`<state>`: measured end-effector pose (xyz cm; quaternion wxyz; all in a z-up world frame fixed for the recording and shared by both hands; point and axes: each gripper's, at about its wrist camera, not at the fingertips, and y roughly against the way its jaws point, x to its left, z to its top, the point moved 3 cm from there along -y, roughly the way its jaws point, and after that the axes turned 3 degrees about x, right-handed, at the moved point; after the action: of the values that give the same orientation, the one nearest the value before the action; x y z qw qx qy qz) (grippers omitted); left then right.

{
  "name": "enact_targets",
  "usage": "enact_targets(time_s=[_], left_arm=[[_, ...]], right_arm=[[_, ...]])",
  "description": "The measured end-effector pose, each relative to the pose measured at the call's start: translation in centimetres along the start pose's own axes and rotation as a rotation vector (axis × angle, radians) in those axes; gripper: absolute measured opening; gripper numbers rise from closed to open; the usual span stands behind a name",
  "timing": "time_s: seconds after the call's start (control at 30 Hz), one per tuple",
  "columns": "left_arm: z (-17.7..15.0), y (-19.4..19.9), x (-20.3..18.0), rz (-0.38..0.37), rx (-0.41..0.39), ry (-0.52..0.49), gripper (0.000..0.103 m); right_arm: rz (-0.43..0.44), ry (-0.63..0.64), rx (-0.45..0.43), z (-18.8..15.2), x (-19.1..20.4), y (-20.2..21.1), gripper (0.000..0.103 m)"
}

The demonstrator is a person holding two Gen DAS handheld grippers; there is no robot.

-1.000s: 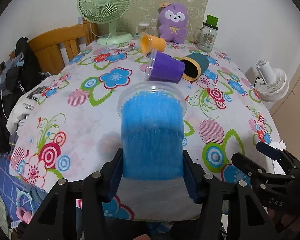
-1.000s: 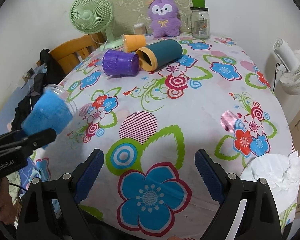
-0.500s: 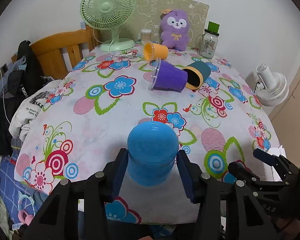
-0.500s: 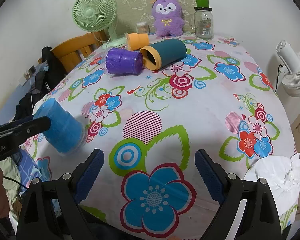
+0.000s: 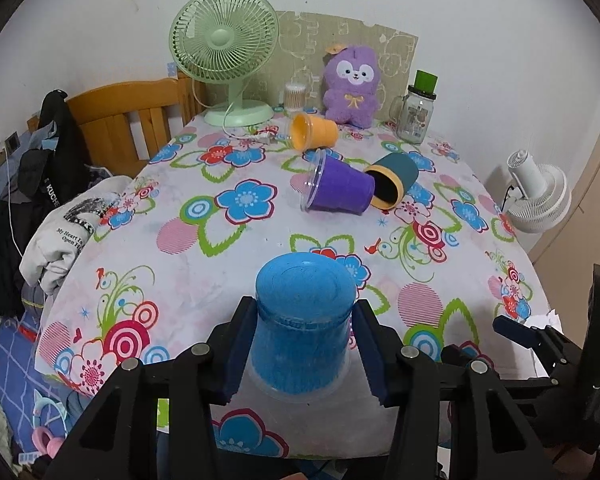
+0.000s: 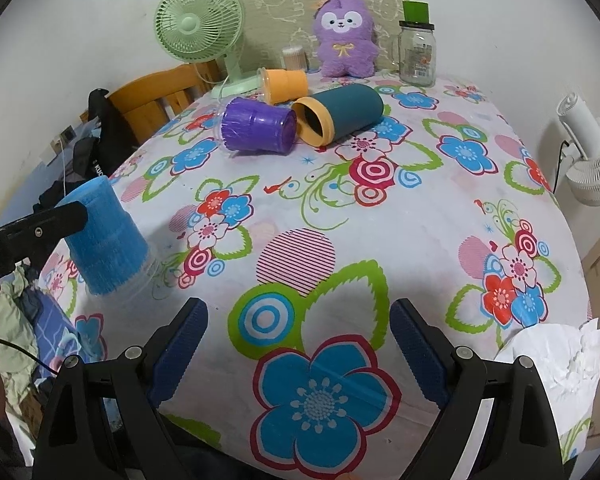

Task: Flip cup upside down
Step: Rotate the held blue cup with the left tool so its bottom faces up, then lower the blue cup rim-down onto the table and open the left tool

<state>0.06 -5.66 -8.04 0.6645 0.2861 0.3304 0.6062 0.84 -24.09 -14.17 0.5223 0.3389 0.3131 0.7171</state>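
Observation:
A blue cup (image 5: 304, 320) stands upside down, rim on the flowered tablecloth (image 5: 220, 264) near the front edge, base up. My left gripper (image 5: 302, 344) sits around it; its jaws stand slightly apart from the cup's sides. The cup also shows at the left of the right wrist view (image 6: 104, 240), with a left finger (image 6: 36, 228) beside it. My right gripper (image 6: 298, 344) is open and empty over the front of the table.
A purple cup (image 5: 338, 188), a teal cup with an orange rim (image 5: 394, 180) and an orange cup (image 5: 314, 130) lie on their sides further back. A green fan (image 5: 224, 52), plush toy (image 5: 352, 84) and jar (image 5: 416, 112) stand at the back. Crumpled tissue (image 6: 556, 352) lies front right.
The left gripper turned the blue cup from lying mouth-forward to base-up and set it rim down on the cloth. Its jaws have eased off the cup. The right gripper stayed still.

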Motion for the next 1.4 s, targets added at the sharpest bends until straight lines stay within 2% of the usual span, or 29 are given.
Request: enact_targets(time_s=[0.1,0.2,0.53,0.77,1.0,1.4], left_arm=[[0.0,-0.1,0.0,0.002,0.007,0.006,0.052],[-0.1,0.1,0.3,0.005,0.011,0.017,0.072],[0.1,0.5,1.2,0.001,-0.001,0.043,0.088],[0.9,1.1,1.7,0.007,-0.039,0.052,0.092],[1.8,1.9,2.9,0.031,-0.081,0.067,0.096],[3.3,3.1,4.1,0.052,-0.148,0.082,0.099]], right_arm=[[-0.007,0.007,0.002,0.1,0.2,0.0,0.094],[-0.011,0.010,0.004,0.1,0.3,-0.1,0.094],[-0.027,0.023,-0.009,1.0,0.7,0.1,0.094],[-0.073,0.048,-0.081,3.9,1.9,1.7,0.094],[-0.079,0.032,-0.137,6.4,2.5,2.8,0.094],[-0.130,0.032,-0.227,9.0,4.3,5.8,0.094]])
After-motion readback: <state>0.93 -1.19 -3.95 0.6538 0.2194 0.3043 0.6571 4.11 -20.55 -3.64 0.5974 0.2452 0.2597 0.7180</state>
